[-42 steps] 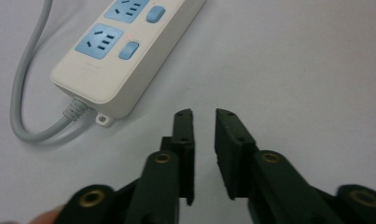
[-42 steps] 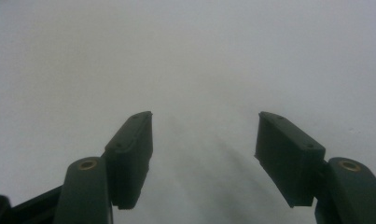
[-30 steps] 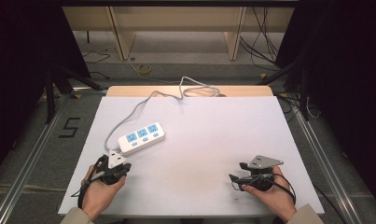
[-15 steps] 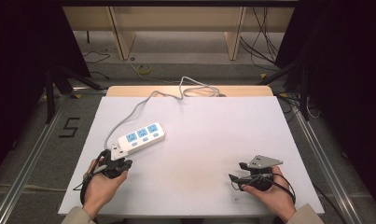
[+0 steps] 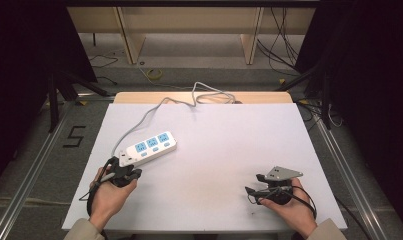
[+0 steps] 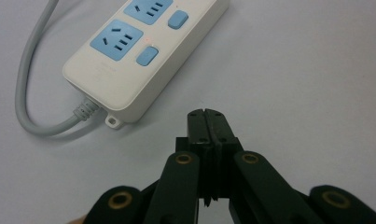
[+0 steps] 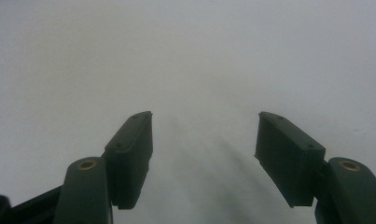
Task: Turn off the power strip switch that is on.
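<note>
The left gripper has its two black jaws pressed flat together with nothing between them, tips aimed toward the 11 o'clock corner of the white plastic power strip, close to it but apart. In the high view that gripper sits at about 8 o'clock on the white desk, the hand behind it resting low, forearm entering from the bottom edge. The right gripper holds its jaws wide apart over bare desk surface, gripping nothing; from above it lies at about 4 o'clock, pointing toward 9 o'clock, apparently resting on the desk. There is one power strip, at 10 o'clock, lying flat with three blue sockets and three blue buttons. Its single grey cable curves off toward 12 o'clock.
</note>
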The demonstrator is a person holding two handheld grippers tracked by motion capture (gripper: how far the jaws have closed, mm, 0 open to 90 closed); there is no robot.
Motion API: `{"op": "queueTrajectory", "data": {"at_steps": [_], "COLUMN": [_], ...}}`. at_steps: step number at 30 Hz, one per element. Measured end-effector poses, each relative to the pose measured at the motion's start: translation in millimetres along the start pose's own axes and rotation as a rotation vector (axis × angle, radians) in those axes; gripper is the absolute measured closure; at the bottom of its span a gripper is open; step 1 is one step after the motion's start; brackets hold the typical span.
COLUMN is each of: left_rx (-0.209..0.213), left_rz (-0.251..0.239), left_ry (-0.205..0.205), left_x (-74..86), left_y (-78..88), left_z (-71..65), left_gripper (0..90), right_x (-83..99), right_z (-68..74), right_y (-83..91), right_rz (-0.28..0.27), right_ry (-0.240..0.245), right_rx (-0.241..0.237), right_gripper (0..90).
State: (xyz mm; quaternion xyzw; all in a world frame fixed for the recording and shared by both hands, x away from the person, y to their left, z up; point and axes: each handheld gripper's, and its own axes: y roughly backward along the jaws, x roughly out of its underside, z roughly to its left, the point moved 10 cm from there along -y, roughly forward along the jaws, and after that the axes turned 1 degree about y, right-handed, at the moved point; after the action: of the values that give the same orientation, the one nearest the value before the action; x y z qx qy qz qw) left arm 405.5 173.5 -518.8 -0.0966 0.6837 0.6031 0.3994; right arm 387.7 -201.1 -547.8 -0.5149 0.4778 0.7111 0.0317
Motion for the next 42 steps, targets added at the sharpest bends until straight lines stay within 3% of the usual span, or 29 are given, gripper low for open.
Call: {"op": "queueTrajectory", "data": {"at_steps": [42], "left_rx": [-0.027], "left_rz": [0.035], "left_ry": [0.013], "left_x": [-14.2], "left_y": [-7.2], "left_z": [10.0], "left_gripper": [89.7], "right_x": [-0.2], "right_z": [0.6], "right_y": [-0.4], "right_rz": [0.002], "right_ry": [0.003], "right_rx": [0.001], "right_gripper": [37.3]}}
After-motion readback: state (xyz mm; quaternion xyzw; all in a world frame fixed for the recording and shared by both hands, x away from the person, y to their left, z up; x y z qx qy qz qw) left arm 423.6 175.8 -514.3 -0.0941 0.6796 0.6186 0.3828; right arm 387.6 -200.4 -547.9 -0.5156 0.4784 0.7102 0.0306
